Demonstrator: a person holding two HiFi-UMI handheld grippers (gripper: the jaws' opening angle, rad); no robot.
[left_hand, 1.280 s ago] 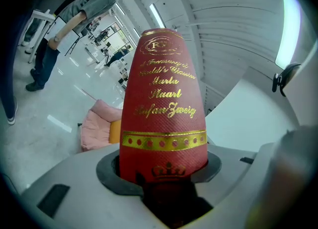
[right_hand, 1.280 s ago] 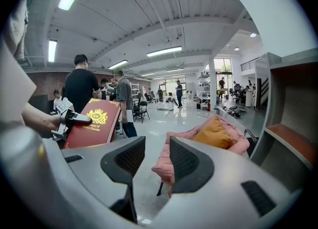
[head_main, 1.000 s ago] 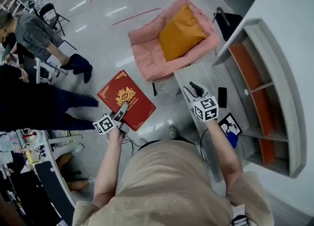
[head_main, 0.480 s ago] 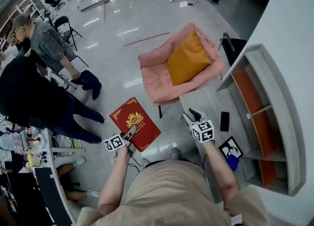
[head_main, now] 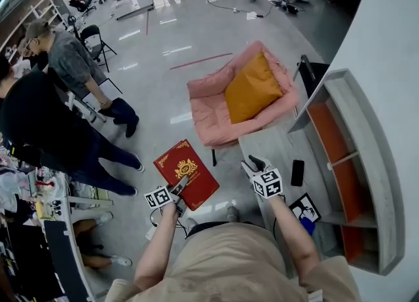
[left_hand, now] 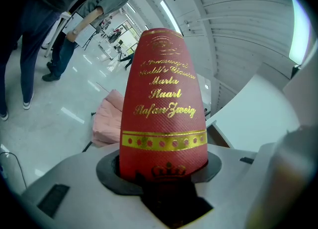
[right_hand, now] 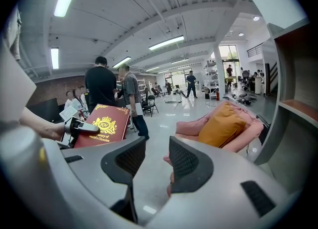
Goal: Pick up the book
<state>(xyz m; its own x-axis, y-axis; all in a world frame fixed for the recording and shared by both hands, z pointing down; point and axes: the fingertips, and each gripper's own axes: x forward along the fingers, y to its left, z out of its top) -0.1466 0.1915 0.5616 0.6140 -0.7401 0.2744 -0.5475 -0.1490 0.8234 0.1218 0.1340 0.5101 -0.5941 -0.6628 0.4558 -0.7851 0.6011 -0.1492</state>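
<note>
The book (head_main: 186, 173) is a large red hardcover with gold print. It hangs in the air above the shiny floor, cover up, held by its near edge. My left gripper (head_main: 178, 187) is shut on that edge; in the left gripper view the book's spine (left_hand: 164, 99) rises straight out of the jaws. My right gripper (head_main: 252, 163) hovers over the near end of a grey table (head_main: 278, 143). Its jaws stand apart with nothing between them (right_hand: 151, 156). From the right gripper view the book (right_hand: 102, 123) and the left gripper (right_hand: 82, 127) show at the left.
A pink armchair with an orange cushion (head_main: 245, 91) stands just beyond the table. A black phone (head_main: 298, 171) lies on the table, beside a grey shelf unit with orange backing (head_main: 344, 150). Two people (head_main: 59, 117) stand at the left, near folding chairs and cluttered desks.
The left gripper has carried the book a little lower and nearer my body. The head view has tipped to show more of the room ahead. The right gripper has hardly moved.
</note>
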